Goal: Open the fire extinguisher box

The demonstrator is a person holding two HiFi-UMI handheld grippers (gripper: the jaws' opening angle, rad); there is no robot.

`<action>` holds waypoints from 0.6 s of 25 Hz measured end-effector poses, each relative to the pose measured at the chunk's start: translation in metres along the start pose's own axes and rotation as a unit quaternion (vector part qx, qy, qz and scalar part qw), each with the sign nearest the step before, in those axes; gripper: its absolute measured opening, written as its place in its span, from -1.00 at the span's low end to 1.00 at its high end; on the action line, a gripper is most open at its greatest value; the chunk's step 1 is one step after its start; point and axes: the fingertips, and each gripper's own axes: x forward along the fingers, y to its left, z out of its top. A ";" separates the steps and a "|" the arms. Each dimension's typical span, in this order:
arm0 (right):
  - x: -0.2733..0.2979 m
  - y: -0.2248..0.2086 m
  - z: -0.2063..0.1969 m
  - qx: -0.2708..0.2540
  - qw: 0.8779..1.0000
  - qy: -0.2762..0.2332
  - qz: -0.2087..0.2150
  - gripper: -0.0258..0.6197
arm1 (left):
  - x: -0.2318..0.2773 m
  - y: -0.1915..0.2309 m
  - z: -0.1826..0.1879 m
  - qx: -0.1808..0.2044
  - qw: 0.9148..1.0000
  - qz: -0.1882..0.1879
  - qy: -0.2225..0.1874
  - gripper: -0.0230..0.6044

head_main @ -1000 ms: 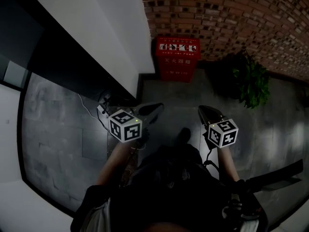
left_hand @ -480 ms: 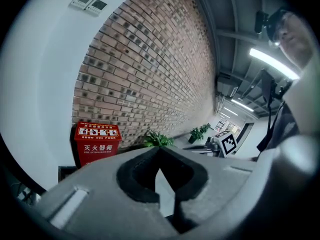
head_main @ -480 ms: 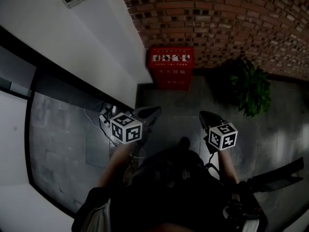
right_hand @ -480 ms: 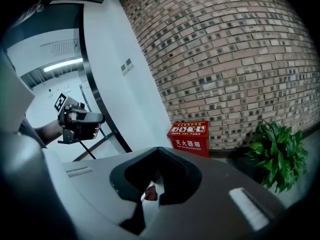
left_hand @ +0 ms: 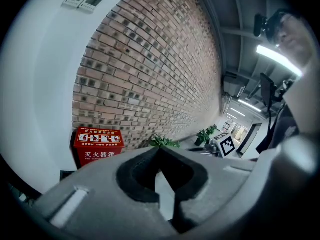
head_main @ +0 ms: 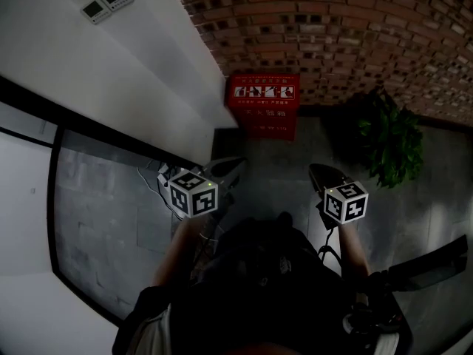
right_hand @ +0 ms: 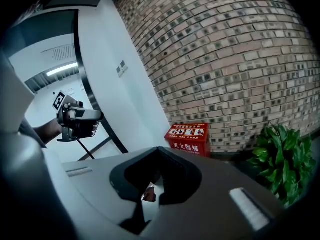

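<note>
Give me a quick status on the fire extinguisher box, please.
Left gripper, right gripper: shut, empty, touching nothing. Fire extinguisher box closed, at brick wall, out ahead. Plant to its right, not blocking.

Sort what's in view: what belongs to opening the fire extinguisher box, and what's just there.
For the job:
- fire extinguisher box, red, closed, against the brick wall
- left gripper, shut, empty
- right gripper, shut, empty

Just there:
- potted plant, right of the box
- two wall panels on the white wall
</note>
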 end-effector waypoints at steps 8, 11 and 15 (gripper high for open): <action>0.026 -0.004 0.015 -0.008 1.000 0.019 0.021 -0.92 | 0.003 0.027 0.001 -0.024 0.999 0.023 0.001 -0.92; 0.035 0.000 0.020 -0.016 0.999 0.022 0.026 -0.92 | 0.002 0.038 0.005 -0.026 0.999 0.023 -0.007 -0.92; 0.042 -0.003 0.028 -0.022 0.999 0.025 0.017 -0.92 | 0.010 0.056 0.016 -0.027 0.999 0.012 -0.014 -0.92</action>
